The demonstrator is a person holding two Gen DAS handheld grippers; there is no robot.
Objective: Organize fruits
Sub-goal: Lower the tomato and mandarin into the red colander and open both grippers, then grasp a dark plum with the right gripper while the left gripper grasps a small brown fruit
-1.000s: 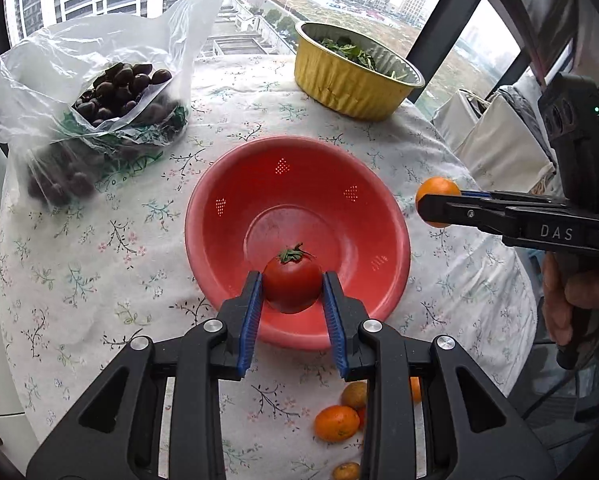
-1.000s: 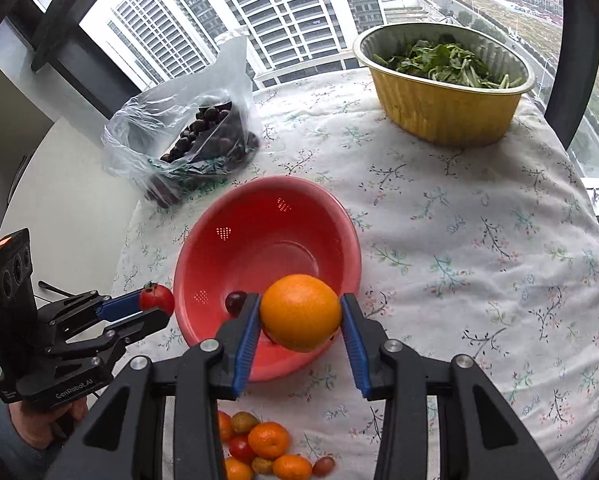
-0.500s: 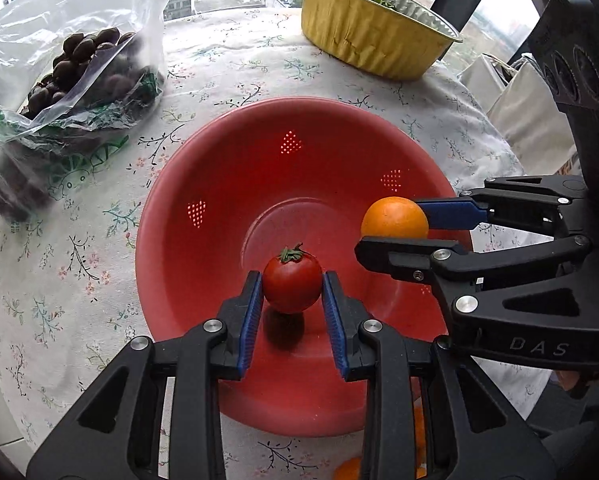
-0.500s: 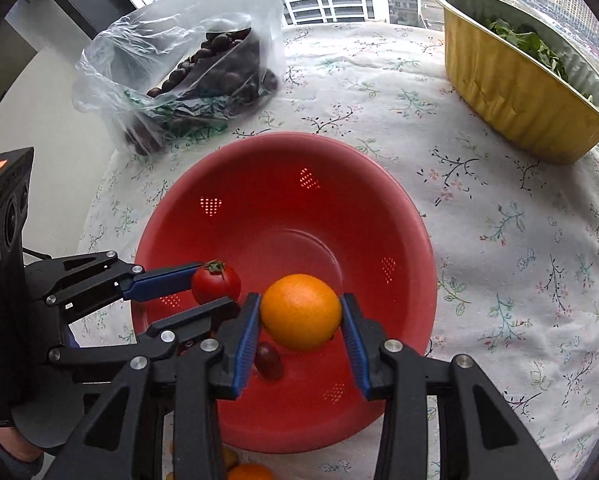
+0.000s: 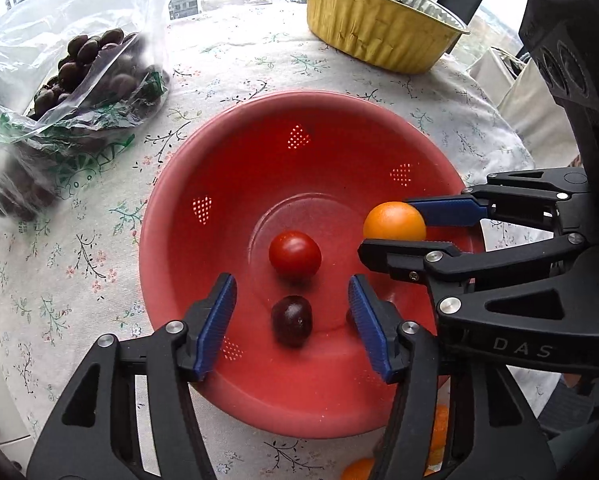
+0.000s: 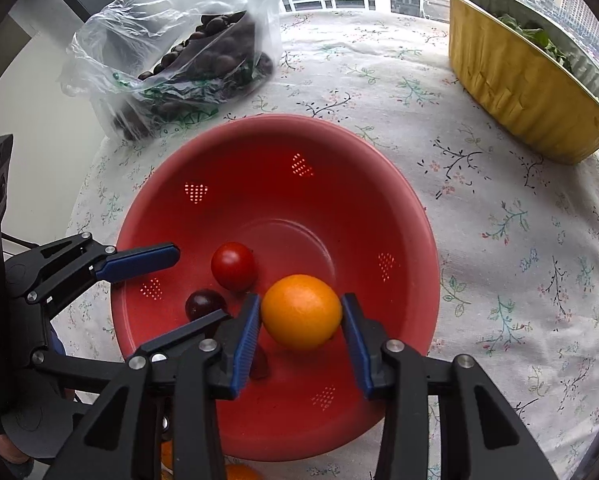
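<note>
Left tongs [image 5: 291,318]: I see my pads spread wide above the red colander's floor, their jaws having just been opening; nothing is pinched.
Tomato [image 5: 295,254]: it lies loose on the colander's bottom, just ahead of my left tongs' tips and clear of both pads.
Dark cherry [image 5: 291,320]: it sits on the bottom between my left pads, touching neither, just nearer to me than the tomato.
Right tongs [image 6: 301,316]: the jaws have just been opening a little, with the orange between the blue pads; the left pad touches it, and on the right I think I see a sliver of a gap, though the fisheye makes that hard to judge.
Orange [image 6: 301,311]: it is low inside the colander, between my right tongs' pads; I cannot tell whether it rests on the bottom.
Red colander [image 5: 259,152]: it stands on the table under both pairs of tongs.
Table [image 6: 499,220]: covered with a flowered cloth.
Bag of dark fruit [image 6: 191,64]: beyond my tongs and to their left, past the colander.
Gold foil tub [image 6: 519,80]: beyond my right tongs to their right, greens inside.
Loose small fruit [image 5: 357,470]: partly hidden on the cloth behind my left tongs.
</note>
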